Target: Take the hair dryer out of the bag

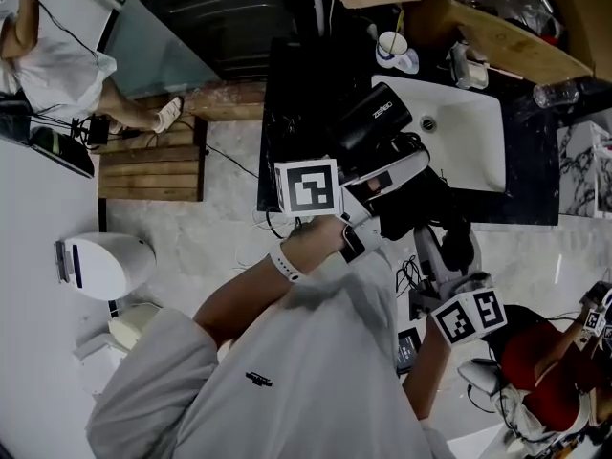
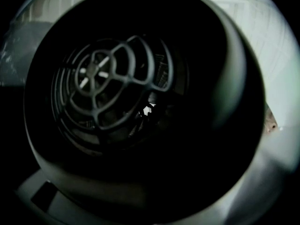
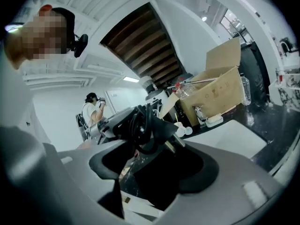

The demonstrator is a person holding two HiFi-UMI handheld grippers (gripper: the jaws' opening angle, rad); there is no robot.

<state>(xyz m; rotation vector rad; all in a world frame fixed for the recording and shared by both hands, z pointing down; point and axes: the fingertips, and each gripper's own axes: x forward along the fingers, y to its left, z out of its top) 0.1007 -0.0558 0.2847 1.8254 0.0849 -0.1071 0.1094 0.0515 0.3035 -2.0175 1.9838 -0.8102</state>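
Note:
The black hair dryer [image 1: 373,118] is up in the air over the black counter [image 1: 296,94], just left of the white sink. My left gripper [image 1: 387,165] is shut on it from below, its white jaws on either side of the body. In the left gripper view the dryer's rear grille [image 2: 112,88] fills the picture, and the jaws are lost in the dark. A black bag [image 1: 416,208] sags below the dryer. My right gripper [image 1: 449,242] stands open beside the bag. Its grey jaws are spread wide [image 3: 154,172], with only a dark cord loop [image 3: 140,125] beyond them.
The white sink basin [image 1: 469,132] lies right of the dryer. A cup [image 1: 392,44], a wooden tray [image 1: 507,41] and a bottle [image 1: 559,92] stand behind it. A cardboard box [image 3: 220,88] is at the counter's far end. A white toilet [image 1: 105,264] is on the floor at left. Other people are nearby.

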